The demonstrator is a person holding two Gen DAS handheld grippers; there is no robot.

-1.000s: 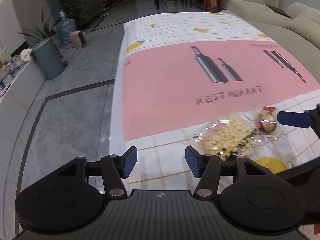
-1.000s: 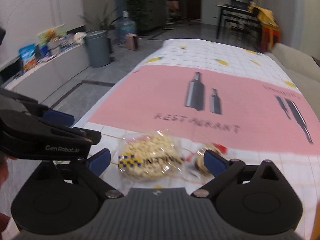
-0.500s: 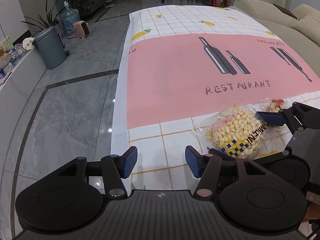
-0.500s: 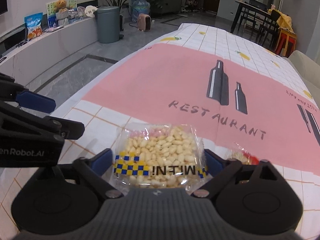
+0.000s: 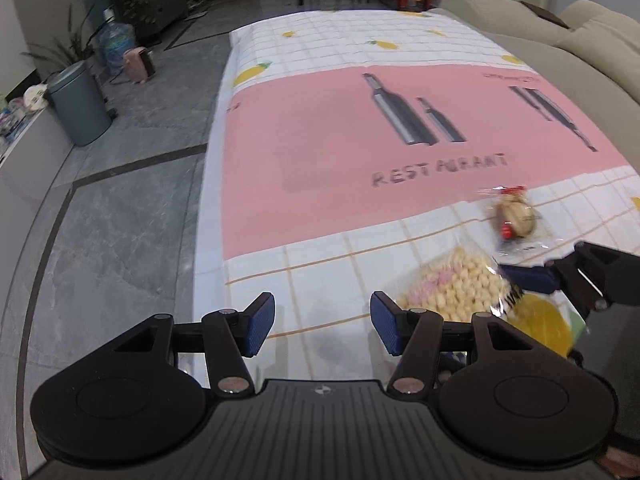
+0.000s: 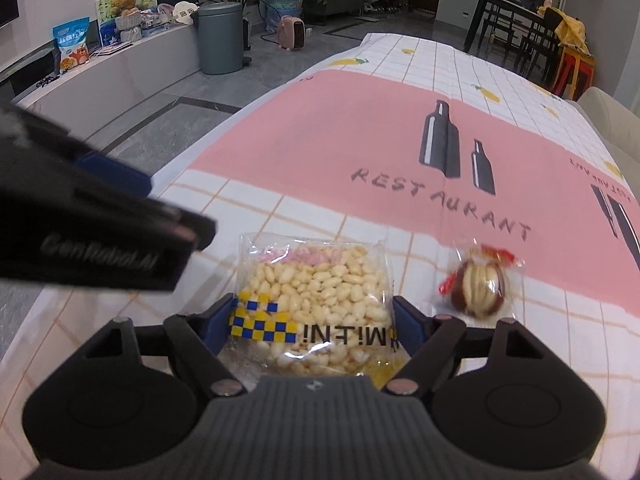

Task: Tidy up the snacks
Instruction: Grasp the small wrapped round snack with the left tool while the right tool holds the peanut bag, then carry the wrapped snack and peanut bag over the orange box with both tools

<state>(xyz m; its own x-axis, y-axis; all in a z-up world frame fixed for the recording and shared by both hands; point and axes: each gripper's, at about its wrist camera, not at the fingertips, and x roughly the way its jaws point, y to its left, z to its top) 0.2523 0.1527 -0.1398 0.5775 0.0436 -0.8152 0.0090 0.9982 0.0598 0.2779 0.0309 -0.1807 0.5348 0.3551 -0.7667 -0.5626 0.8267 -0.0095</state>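
A clear bag of puffed rice snack (image 6: pixel 316 300) with a yellow and blue checked band lies on the tablecloth between the fingers of my right gripper (image 6: pixel 314 324), which has closed on its sides. The bag also shows in the left wrist view (image 5: pixel 452 284). A small wrapped round snack (image 6: pixel 478 286) with red ends lies just right of the bag; it also shows in the left wrist view (image 5: pixel 514 218). My left gripper (image 5: pixel 322 324) is open and empty, above the tablecloth to the left of the bag.
The table (image 5: pixel 320 152) carries a pink and white checked cloth printed with bottles and "RESTAURANT". Its left edge drops to a grey tiled floor. A beige sofa (image 5: pixel 560 48) runs along the right. A grey bin (image 6: pixel 220 38) and a low shelf with packets stand at the left.
My right gripper has narrowed onto the sides of the puffed rice bag. My left gripper has shifted, so the bag now sits lower right in its view; it stays open.
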